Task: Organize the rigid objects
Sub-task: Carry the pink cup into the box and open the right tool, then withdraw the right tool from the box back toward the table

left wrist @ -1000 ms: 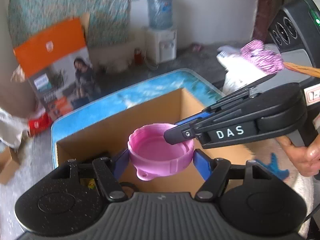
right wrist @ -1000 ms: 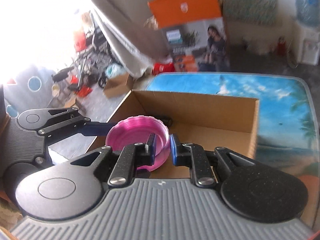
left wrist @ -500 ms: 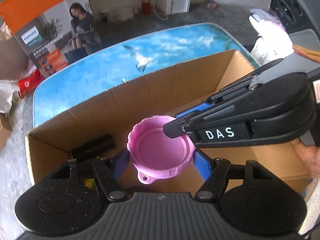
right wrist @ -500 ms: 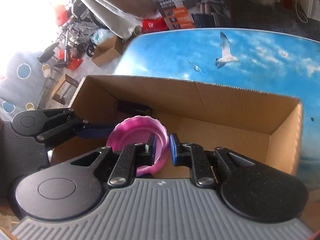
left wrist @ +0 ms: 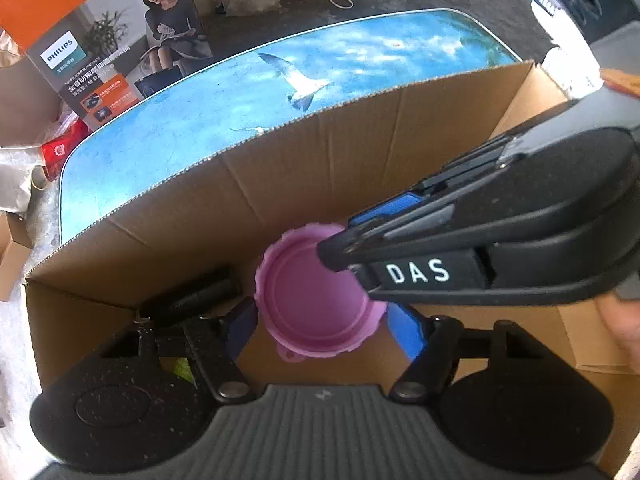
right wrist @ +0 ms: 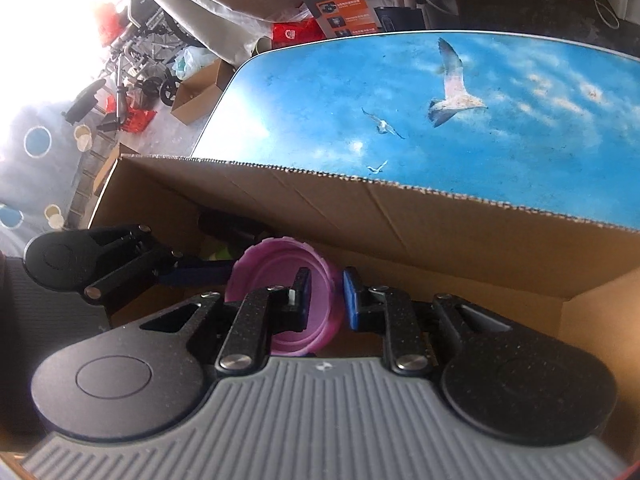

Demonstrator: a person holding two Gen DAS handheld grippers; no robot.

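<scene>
Holding a pink lid (left wrist: 316,300), open side up, low inside a cardboard box (left wrist: 360,152) on the sky-printed tabletop (left wrist: 240,112). Bracketing it with the left claw (left wrist: 322,326), one blue pad at each side, jaws opening, with a sliver of gap at the right-hand pad. Pinching its wall with the right claw (right wrist: 326,298), one pad inside the rim and one outside, jaws opening too but seemingly not yet letting go. Lying near the lid's left side, deeper in the box, a black cylinder (left wrist: 192,296). Compared with a second ago: lower, no longer above the box rim with the room behind, now backed by the far cardboard wall; same two-claw hold. Pointing both claws steeply down into the box, right claw reaching across from the right, right hand (left wrist: 624,320) at the picture's edge.
</scene>
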